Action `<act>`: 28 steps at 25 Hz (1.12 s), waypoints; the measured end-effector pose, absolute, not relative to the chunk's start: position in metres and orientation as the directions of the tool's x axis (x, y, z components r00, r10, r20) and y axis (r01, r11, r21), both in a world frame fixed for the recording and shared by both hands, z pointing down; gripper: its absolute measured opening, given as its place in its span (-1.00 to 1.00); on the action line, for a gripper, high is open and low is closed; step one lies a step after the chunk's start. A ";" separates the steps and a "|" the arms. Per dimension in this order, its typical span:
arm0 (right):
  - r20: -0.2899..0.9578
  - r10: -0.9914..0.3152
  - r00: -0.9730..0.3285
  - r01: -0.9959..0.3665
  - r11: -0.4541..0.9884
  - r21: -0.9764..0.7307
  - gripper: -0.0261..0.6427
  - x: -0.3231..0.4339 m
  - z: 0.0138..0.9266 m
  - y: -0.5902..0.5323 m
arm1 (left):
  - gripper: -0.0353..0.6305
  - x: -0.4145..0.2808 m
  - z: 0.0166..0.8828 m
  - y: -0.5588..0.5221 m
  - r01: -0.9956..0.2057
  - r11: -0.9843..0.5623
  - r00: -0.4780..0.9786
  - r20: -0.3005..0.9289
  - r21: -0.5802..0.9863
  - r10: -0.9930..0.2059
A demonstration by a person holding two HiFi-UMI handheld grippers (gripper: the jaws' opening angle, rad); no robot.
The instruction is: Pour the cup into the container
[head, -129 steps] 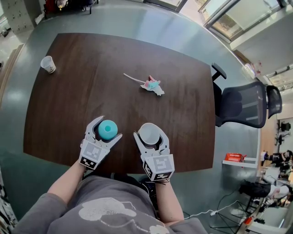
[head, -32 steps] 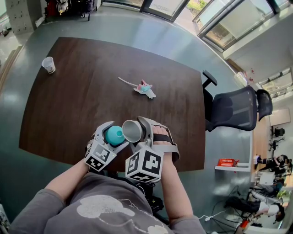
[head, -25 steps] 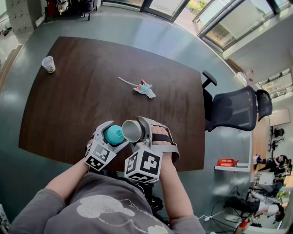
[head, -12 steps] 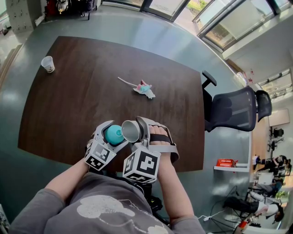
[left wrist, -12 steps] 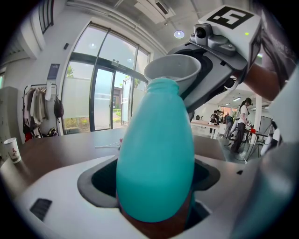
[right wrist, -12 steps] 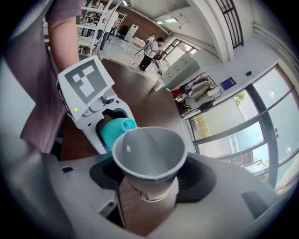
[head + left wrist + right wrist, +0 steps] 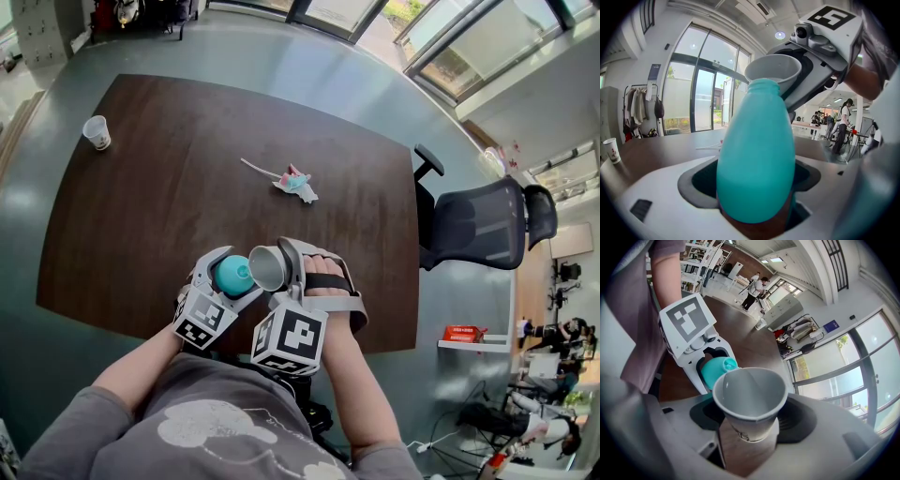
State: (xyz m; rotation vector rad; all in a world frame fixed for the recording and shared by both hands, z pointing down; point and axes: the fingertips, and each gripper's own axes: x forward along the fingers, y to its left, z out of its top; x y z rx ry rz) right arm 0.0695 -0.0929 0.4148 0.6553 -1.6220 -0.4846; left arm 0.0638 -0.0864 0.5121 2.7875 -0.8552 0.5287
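My right claw [image 7: 272, 267] is grasping the tilted cup [image 7: 750, 397], my left claw [image 7: 230, 275] the teal container [image 7: 757, 154]; I am fearing a spill beside its narrow mouth.

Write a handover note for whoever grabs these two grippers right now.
Left gripper: shut on the teal bottle, upright, near the table's front edge.
Right gripper: shut on the paper cup, tipped with its rim at the bottle's mouth.
Done: both gripped, cup brought to the mouth.
Left to do: finish the pour. I can't make out liquid in the cup, so check, then set both down.
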 end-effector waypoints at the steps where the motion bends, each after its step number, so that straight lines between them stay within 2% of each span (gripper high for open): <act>1: 0.747 -0.661 -0.079 -0.140 0.749 0.648 -0.05 0.070 0.414 -0.093 | 0.39 0.064 0.511 -0.087 -0.570 -0.819 0.772 0.385 0.065 -0.506; 11: 0.738 -0.671 -0.071 -0.113 0.741 0.662 -0.05 0.067 0.416 -0.095 | 0.39 0.063 0.516 -0.085 -0.575 -0.815 0.770 0.390 0.078 -0.506; 17: 0.733 -0.673 -0.096 -0.152 0.738 0.658 -0.05 0.065 0.414 -0.096 | 0.39 0.063 0.508 -0.088 -0.580 -0.811 0.771 0.373 0.079 -0.515; 21: 0.728 -0.673 -0.131 -0.209 0.737 0.643 -0.05 0.063 0.412 -0.096 | 0.39 0.061 0.507 -0.090 -0.583 -0.809 0.770 0.366 0.075 -0.522; 28: 0.716 -0.645 -0.268 -0.405 0.749 0.524 -0.05 0.060 0.404 -0.093 | 0.39 0.056 0.497 -0.091 -0.600 -0.797 0.758 0.361 0.062 -0.542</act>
